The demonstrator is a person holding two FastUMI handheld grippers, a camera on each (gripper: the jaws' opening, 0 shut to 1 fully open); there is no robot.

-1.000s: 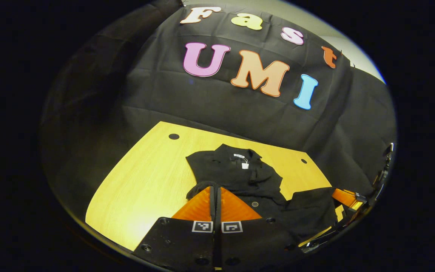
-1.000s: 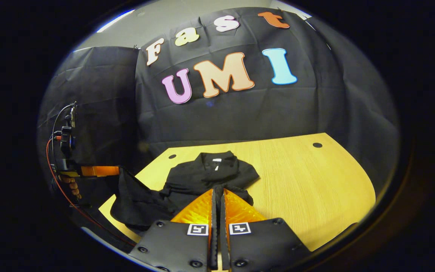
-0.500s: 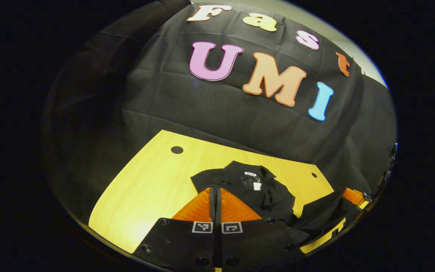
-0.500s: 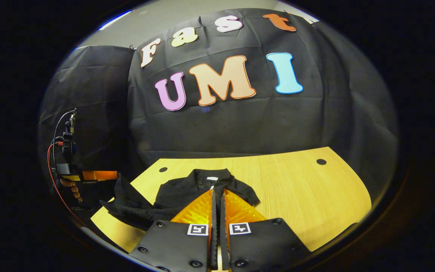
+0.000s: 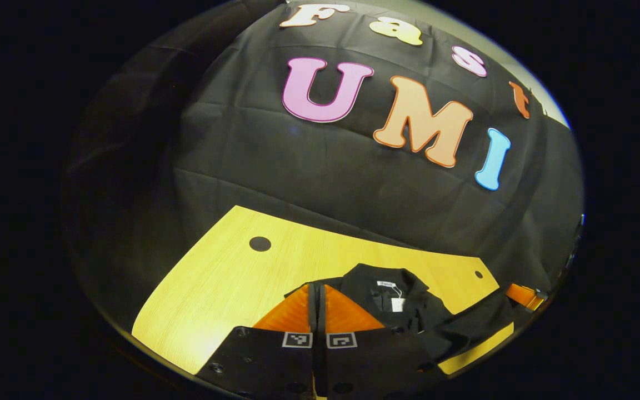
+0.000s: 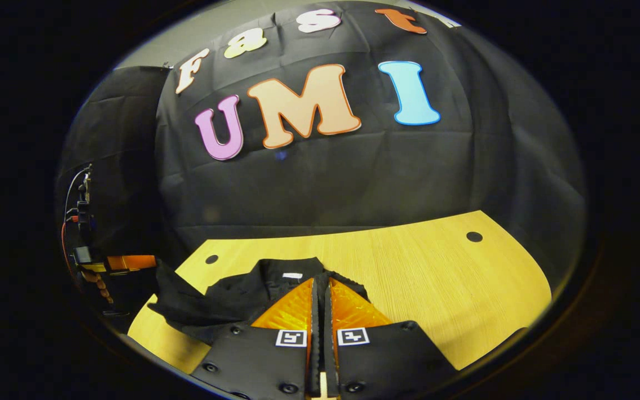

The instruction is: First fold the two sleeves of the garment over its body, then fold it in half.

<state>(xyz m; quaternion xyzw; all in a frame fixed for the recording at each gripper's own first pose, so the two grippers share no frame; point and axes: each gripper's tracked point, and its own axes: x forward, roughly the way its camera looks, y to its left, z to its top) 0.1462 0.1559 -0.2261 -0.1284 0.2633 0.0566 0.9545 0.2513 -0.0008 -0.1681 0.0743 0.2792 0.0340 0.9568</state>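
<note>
Black garment lies on the yellow table; left gripper and right gripper jaws pinch its lifted hem, nearly closed.

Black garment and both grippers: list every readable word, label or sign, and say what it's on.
Neck label on the garment: white, too small to read.
Hanging tag: no legible print.
Left gripper, right gripper: square coded markers, no words.

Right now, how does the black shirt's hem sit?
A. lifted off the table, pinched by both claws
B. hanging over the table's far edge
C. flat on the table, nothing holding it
A: both claws, left claw and right claw, are shut on the shirt, its hem raised above the table.
</note>
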